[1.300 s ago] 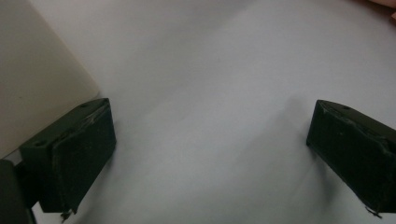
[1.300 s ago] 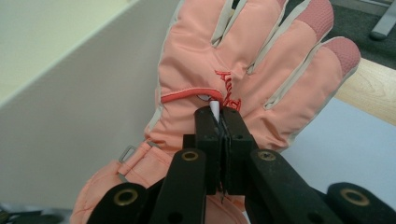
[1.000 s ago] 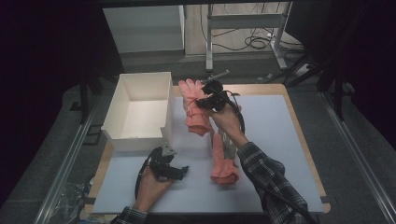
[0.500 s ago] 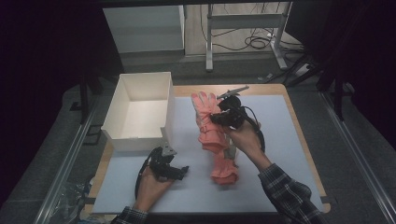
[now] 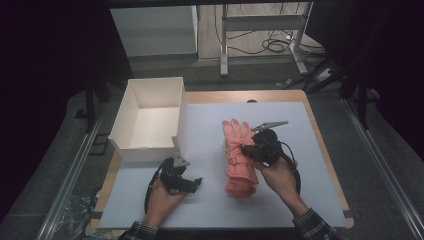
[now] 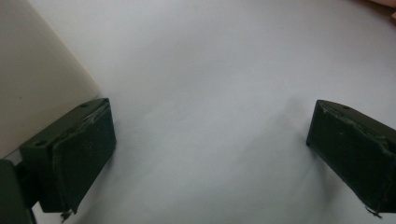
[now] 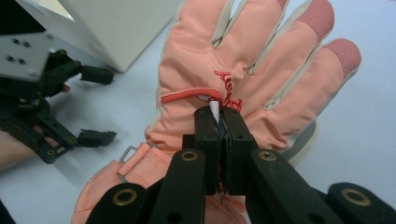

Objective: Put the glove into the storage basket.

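Pink glove (image 5: pixel 239 155) lies flat on the white tabletop (image 5: pixel 320 200), fingers pointing away from the person, cuff toward them; it sits right of the white open box (image 5: pixel 147 120), apart from it. A second pink layer seems to lie under the cuff end; whether it is another glove I cannot tell.

Right tool (image 7: pixel 219 122): jaws closed on a thin pinch of the glove's back, beside the red embroidered script, with a small white tab caught between the pads. Left tool (image 6: pixel 205 140): jaws spread wide with nothing between them, resting low over bare tabletop just beside the box's near corner.

Risks, as judged:
- The bite is shallow, fabric and tab only. On a lift or drag the slick shell may slip out, dropping the glove.
- If only the tab bears the load, it could tear or pull free.
- A one-point hold lets the cuff hang and swing; it may catch the box wall or drag along the layer beneath.
- Left tool is near the likely path to the box; collision possible.
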Motion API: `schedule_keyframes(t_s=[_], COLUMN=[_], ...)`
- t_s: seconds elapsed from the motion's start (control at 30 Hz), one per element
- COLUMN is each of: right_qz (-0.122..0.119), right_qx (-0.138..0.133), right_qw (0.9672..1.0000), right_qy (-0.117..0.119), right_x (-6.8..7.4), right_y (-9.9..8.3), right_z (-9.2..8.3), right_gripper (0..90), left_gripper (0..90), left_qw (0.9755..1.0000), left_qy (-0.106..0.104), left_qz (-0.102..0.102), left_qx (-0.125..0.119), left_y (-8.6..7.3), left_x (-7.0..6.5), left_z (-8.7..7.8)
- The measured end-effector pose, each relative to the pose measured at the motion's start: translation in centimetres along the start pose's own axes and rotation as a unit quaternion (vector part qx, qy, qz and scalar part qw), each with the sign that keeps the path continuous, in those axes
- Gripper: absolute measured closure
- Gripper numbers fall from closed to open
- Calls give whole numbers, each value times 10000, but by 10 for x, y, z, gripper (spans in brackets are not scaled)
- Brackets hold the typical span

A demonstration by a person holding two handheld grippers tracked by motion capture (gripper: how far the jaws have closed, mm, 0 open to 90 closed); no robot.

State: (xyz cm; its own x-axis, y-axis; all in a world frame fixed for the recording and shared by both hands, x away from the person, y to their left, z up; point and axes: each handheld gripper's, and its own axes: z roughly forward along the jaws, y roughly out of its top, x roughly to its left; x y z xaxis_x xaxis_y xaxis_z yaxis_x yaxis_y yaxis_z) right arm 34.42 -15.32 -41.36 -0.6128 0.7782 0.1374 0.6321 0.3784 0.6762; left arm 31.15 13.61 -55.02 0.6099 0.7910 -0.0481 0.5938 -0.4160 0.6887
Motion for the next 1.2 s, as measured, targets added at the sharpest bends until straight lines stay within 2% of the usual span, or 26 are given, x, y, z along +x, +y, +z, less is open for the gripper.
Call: schedule_keyframes(t_s=[0.23,0.3,0.43,0.53,0.67,0.7,0.73,0.8,0.9,0.93,1.03,1.07,1.2], right_qz=[109,62,39,60,33,-4,-46,-36,20,-65,-137,-82,-34], right_qx=[181,209,276,295,268,249,202,161,-48,-125,-224,-345,-423], right_qw=[9997,9993,9984,9981,9982,9983,9986,9988,9994,9994,9989,9986,9982], right_qy=[-121,-299,-487,-540,-526,-524,-482,-469,-331,-318,-375,-401,-416], right_x=[-1,0,2,1,1,1,0,-1,-5,-8,-12,-18,-32], right_y=[-16,-22,-28,-34,-35,-36,-35,-35,-32,-31,-30,-31,-36], right_z=[20,26,34,42,43,43,40,38,28,21,11,3,-8], right_gripper=[864,863,863,860,839,815,752,722,627,589,562,555,555], left_gripper=[14,14,14,14,14,14,14,14,14,14,14,14,14], left_qw=[10000,10000,10000,10000,10000,10000,10000,10000,10000,10000,10000,10000,10000], left_qy=[3,3,7,8,7,8,8,8,9,7,2,3,8], left_qz=[17,17,21,19,19,20,19,22,22,21,6,5,24], left_qx=[0,0,0,-1,0,0,0,2,3,4,5,6,4], left_y=[0,0,0,0,0,0,0,0,0,0,0,0,0], left_x=[0,0,0,0,0,0,0,0,0,0,0,0,0], left_z=[0,0,0,0,0,0,0,0,0,0,0,0,0])
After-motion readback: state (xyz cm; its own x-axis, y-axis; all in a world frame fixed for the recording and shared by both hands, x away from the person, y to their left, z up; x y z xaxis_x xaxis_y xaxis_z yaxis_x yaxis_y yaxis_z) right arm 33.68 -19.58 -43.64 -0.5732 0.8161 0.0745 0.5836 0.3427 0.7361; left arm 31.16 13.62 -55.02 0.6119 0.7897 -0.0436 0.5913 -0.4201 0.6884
